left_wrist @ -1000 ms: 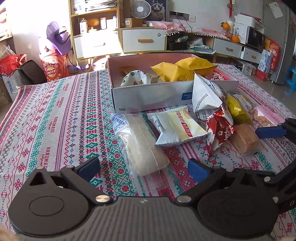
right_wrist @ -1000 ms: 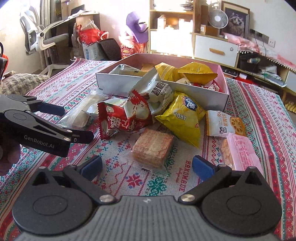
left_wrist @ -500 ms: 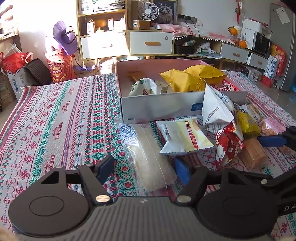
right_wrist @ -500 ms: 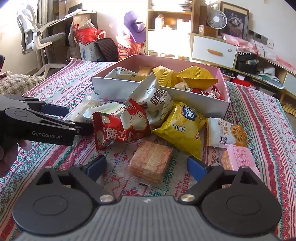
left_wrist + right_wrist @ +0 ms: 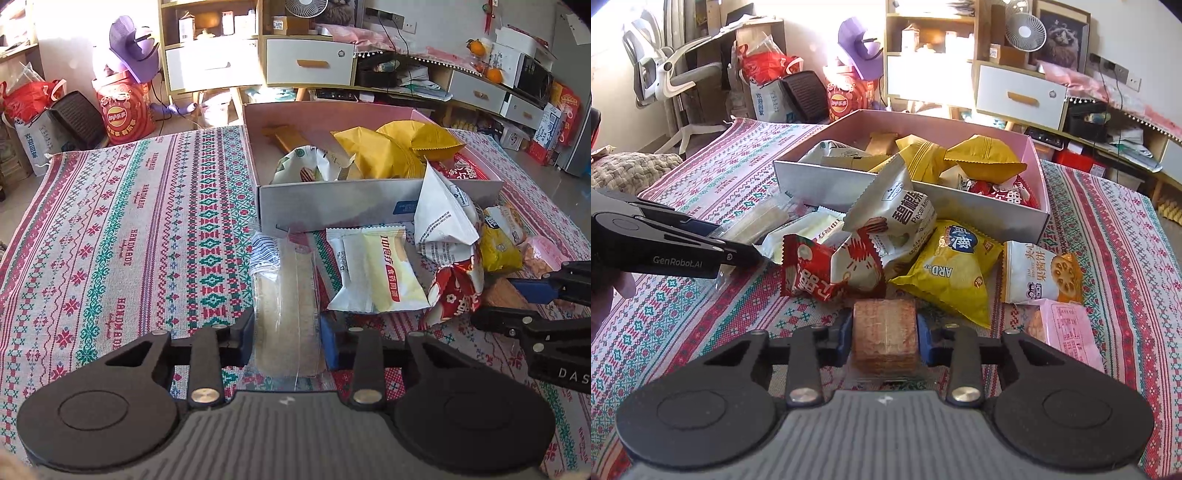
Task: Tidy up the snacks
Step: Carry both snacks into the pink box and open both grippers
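From the left wrist camera, the open cardboard box (image 5: 332, 206) holds two puffy yellow bags (image 5: 380, 151) and a white packet. The left gripper (image 5: 287, 338) is squeezed onto a long clear pack of pale crackers (image 5: 286, 302) lying flat on the woven tablecloth (image 5: 129, 229), just in front of the box.

From the right wrist camera, the right gripper (image 5: 884, 339) is pressed against both sides of a square stack of brown crackers (image 5: 885, 334) in shiny clear wrap, near a crinkly red bag (image 5: 827, 271).
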Demonstrator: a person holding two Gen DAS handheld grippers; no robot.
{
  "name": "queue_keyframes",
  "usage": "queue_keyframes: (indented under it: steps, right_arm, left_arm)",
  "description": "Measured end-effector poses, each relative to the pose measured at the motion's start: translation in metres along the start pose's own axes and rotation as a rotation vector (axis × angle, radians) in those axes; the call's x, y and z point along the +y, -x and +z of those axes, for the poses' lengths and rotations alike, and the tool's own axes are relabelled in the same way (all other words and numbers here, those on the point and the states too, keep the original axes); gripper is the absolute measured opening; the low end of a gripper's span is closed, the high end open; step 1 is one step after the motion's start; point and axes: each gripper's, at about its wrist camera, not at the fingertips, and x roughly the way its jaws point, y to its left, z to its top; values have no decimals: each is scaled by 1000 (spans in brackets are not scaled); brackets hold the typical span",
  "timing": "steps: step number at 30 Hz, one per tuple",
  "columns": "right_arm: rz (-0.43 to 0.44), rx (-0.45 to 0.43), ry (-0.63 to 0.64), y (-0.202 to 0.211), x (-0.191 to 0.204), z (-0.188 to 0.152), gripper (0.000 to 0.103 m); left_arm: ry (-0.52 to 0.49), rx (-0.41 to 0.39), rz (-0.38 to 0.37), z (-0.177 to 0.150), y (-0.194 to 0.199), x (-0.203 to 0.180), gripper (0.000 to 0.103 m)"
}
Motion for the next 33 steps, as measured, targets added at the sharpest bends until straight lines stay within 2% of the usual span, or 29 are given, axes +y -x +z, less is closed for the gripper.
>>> queue_keyframes:
  steps: [8, 19, 23, 33]
  right_arm:
    - [17, 43, -13, 3, 1, 6, 32]
    - [45, 49, -63, 18, -7, 19, 32]
    - [43, 80, -83, 23, -9, 23, 32]
    - [79, 49, -161, 36, -22, 40, 32]
  left_arm:
    - [65, 36, -17, 4, 9, 12, 40]
    - [108, 9, -47, 16, 29, 18, 39]
    - [127, 8, -72, 19, 34, 21, 39]
    - [147, -7, -107, 35, 41, 18, 39]
